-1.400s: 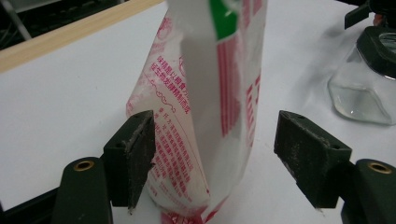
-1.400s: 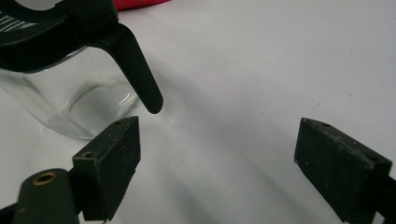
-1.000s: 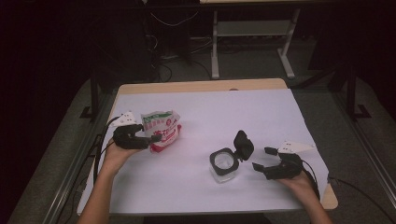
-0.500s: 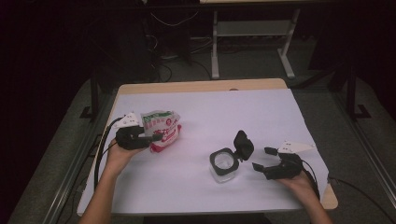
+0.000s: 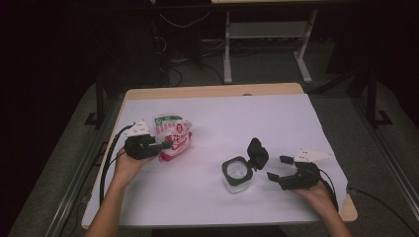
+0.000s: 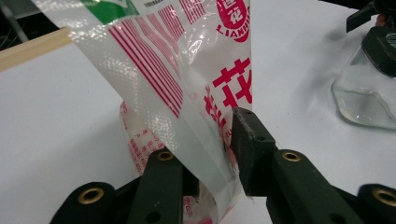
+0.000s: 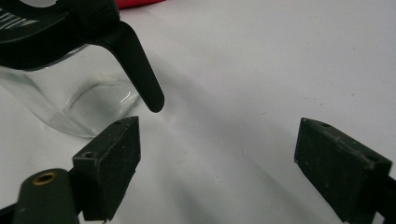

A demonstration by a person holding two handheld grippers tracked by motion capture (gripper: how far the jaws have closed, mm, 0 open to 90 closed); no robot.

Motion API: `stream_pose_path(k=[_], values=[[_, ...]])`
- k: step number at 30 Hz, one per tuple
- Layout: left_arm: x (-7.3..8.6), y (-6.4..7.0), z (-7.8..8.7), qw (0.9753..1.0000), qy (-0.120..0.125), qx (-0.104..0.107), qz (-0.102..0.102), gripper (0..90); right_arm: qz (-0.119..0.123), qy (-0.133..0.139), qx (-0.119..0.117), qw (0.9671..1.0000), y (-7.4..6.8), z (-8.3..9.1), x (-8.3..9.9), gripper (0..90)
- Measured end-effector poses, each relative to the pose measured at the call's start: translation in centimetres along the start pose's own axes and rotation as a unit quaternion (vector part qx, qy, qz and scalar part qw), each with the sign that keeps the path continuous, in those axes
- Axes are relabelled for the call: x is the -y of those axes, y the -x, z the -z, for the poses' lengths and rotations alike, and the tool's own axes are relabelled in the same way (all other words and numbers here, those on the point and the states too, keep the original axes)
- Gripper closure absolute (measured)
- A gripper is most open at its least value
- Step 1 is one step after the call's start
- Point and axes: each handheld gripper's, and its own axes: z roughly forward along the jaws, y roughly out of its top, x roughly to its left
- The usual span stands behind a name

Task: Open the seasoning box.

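Count: 1 plastic snack bag [image 5: 172,136] w/ red & green print, 1 clear glass jar [image 5: 235,173] w/ 1 black flip lid [image 5: 257,152], 2 grippers – left gripper [image 5: 157,145] & right gripper [image 5: 277,168], 1 white-covered table [image 5: 247,118].

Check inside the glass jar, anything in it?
The glass jar looks empty: clear walls, white table cover showing through. Its hinged black lid stands open; the dark rim hides part of the interior.

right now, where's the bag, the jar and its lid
bag [image 5: 173,132], high view, on its printed front
jar [image 5: 236,173], high view, on its open mouth
lid [image 5: 257,153], high view, on the flipped-up black cap
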Motion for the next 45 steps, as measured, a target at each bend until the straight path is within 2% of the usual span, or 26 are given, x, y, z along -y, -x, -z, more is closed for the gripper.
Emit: stream_pose_path(k=[4, 7, 12, 15, 20, 21, 24, 26, 32, 37, 45], values=[[0.0, -0.1, 0.0, 1.0, 0.003, 0.004, 0.001, 84.5, 0.0, 0.0, 0.0, 1.0, 0.0, 0.0, 0.0, 14.0], [0.0, -0.1, 0.0, 1.0, 0.0, 0.001, -0.006, 88.9, 0.0, -0.001, 0.0, 1.0, 0.0, 0.0, 0.0, 14.0], [-0.1, 0.0, -0.1, 0.9999, 0.001, 0.002, -0.011, 90.0, -0.001, -0.001, 0.0, 1.0, 0.0, 0.0, 0.0, 14.0], [-0.2, 0.1, 0.0, 0.9997, 0.004, -0.005, -0.025, 90.0, -0.001, -0.002, 0.0, 1.0, 0.0, 0.0, 0.0, 14.0], [-0.4, -0.1, 0.3, 0.9996, 0.019, -0.006, -0.019, 90.0, -0.001, -0.003, 0.0, 1.0, 0.0, 0.0, 0.0, 14.0], [-0.5, -0.2, 0.5, 0.9996, 0.025, -0.005, -0.013, 90.0, -0.001, -0.003, 0.0, 1.0, 0.0, 0.0, 0.0, 14.0], [-0.7, -0.1, 0.8, 0.9995, 0.028, -0.009, -0.013, 90.0, -0.002, -0.003, -0.001, 1.0, 0.0, 0.0, 0.0, 14.0], [-0.8, -0.2, 1.2, 0.9991, 0.04, -0.011, -0.004, 90.0, -0.001, -0.003, -0.002, 1.0, 0.0, 0.0, 0.0, 14.0], [-1.1, 0.0, 2.1, 0.9989, 0.047, -0.007, 0.001, 90.0, -0.001, -0.002, -0.002, 1.0, 0.0, 0.0, 0.0, 14.0], [-1.3, 0.1, 2.9, 0.9984, 0.055, -0.004, 0.014, 90.0, 0.001, 0.001, -0.001, 1.0, 0.0, 0.0, 0.0, 14.0], [-1.6, 0.6, 3.8, 0.9979, 0.064, 0.0, 0.012, 90.0, 0.002, 0.002, 0.0, 1.0, 0.0, 0.1, 0.0, 14.0]])
